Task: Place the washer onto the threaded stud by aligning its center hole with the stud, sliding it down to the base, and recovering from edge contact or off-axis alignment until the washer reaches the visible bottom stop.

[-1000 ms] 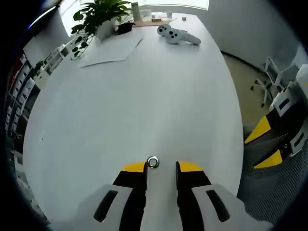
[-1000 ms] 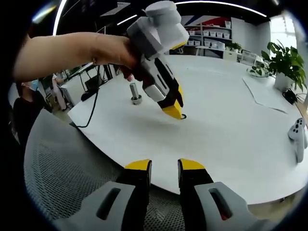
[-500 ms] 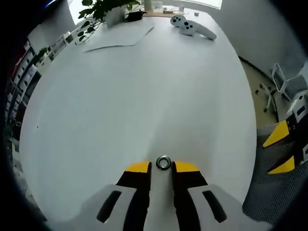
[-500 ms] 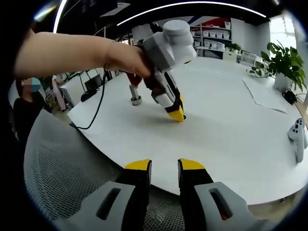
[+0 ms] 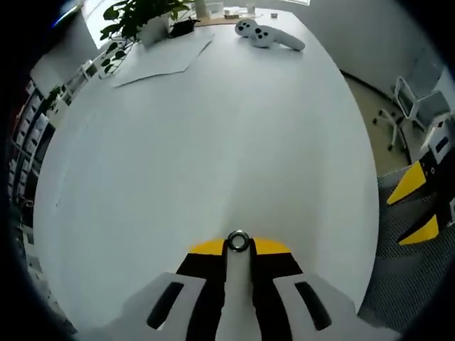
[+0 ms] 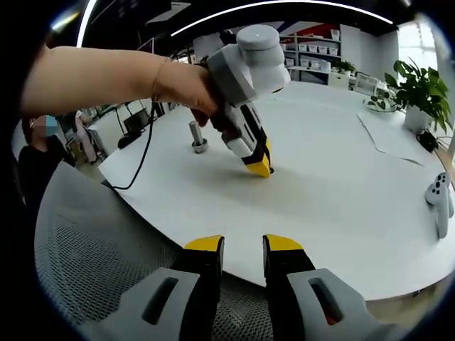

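A small silver washer point(image 5: 237, 241) lies on the white table point(image 5: 213, 135) and sits pinched between the yellow tips of my left gripper point(image 5: 238, 246), which is shut on it. The right gripper view shows that same left gripper point(image 6: 259, 166) held by a hand, tilted down with its tips touching the tabletop. The threaded stud point(image 6: 197, 136) stands upright on its round base to the left of it, a short way off. My right gripper point(image 6: 243, 245) hangs open over the near table edge, holding nothing.
Potted plants point(image 5: 138, 18) point(image 6: 419, 89), a paper sheet point(image 5: 160, 57) and white controllers point(image 5: 266, 35) point(image 6: 442, 202) lie at the table's far parts. A grey mesh chair point(image 6: 92, 249) sits under my right gripper. A black cable point(image 6: 138, 167) drops off the table near the stud.
The left gripper's jaws have closed in from either side of the washer and now pinch it. The right gripper has stayed still.
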`<state>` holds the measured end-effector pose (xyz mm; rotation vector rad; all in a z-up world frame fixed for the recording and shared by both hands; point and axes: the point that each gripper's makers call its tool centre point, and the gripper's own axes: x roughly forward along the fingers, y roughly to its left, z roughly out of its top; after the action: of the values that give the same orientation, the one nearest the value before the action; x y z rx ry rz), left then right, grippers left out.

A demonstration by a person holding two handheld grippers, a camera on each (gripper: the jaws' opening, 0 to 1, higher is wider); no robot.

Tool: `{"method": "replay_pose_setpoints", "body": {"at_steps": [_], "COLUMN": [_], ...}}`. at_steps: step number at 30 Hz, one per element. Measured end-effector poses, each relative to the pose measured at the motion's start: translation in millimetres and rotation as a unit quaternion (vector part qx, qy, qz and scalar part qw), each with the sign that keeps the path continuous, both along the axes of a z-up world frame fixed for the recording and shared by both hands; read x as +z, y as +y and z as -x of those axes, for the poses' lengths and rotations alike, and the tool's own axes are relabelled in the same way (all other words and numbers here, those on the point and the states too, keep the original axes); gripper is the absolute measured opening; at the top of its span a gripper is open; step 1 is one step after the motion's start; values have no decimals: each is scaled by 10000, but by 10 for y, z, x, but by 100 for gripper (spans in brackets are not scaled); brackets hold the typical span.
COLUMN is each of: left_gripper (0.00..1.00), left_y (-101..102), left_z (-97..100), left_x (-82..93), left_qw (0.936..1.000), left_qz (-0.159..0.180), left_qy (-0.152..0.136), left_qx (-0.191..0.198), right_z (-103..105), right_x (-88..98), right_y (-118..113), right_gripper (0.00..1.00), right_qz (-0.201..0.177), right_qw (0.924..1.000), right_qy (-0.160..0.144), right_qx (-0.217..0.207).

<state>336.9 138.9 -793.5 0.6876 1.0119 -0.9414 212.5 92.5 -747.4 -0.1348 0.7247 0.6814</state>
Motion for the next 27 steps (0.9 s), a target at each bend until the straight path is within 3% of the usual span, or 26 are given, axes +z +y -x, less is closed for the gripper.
{"method": "replay_pose_setpoints", "body": {"at_steps": [2,12,17,19,27], "left_gripper": [9,8,8,8,8], "left_y": [-14,8,40,47,319], "left_z": [-7,-8,-1,6,-9], "left_x": [7,120,303,409,737], "left_qw": [9997,9983,9976,9966,9943], "left_qz": [45,273,349,525,537], "left_qy": [-202,-460,-568,-583,-835], "left_qx": [-113,212,204,241,381], "right_z": [2,-1,-1,2,1], "right_x": [-3,-4,-7,-9,0], "right_y": [-2,-6,-5,-5,0], "right_gripper": [25,25,25,25,24], "right_qz": [9,9,11,11,-11], "right_qw": [10000,10000,10000,10000,10000], "right_qy": [7,6,8,15,-4], "right_qx": [5,-13,-7,0,6]}}
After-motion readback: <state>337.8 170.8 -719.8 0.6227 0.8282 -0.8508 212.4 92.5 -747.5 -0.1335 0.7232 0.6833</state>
